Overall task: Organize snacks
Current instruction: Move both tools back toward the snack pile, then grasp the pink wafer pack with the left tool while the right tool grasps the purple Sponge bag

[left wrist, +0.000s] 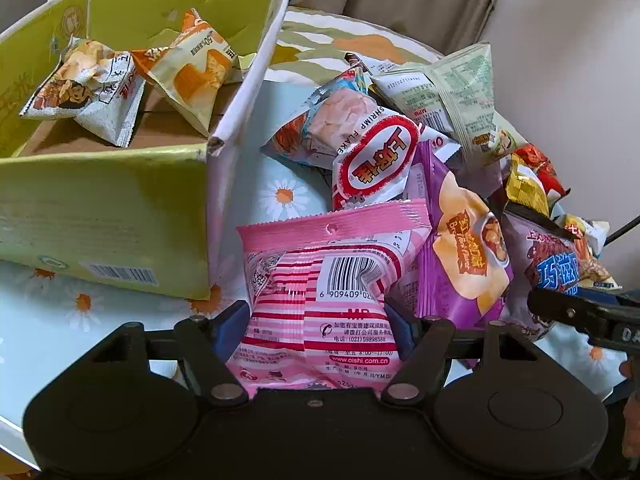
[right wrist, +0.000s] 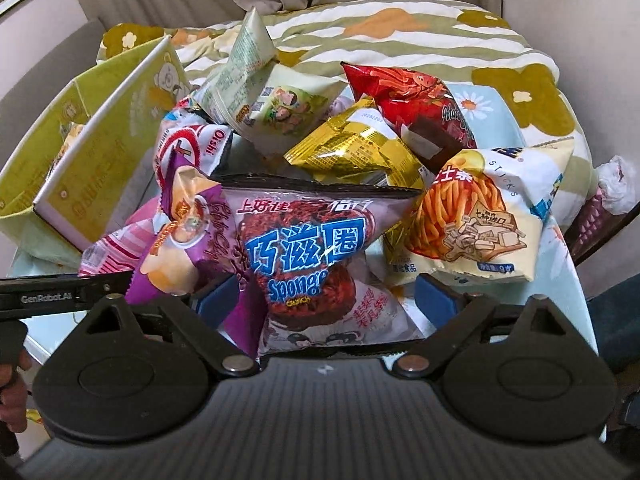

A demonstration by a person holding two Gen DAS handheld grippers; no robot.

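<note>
Jaws of the left gripper (left wrist: 318, 326) are pressing both blue pads against the pink striped Oishi packet (left wrist: 320, 300), gripping it at the near edge of the snack pile. Right gripper (right wrist: 324, 304) is straddling the purple Sponge Crunch bag (right wrist: 308, 260) with jaws standing wide, right pad clear of it, left contact unclear. Green cardboard box (left wrist: 104, 216) is sitting left of the pile, holding two packets (left wrist: 132, 80), all on a daisy-print tablecloth (left wrist: 284, 196).

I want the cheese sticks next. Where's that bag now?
Right wrist view: the cheese sticks bag lies at the pile's right edge, below the red snack bag, right of the Sponge Crunch bag.
</note>
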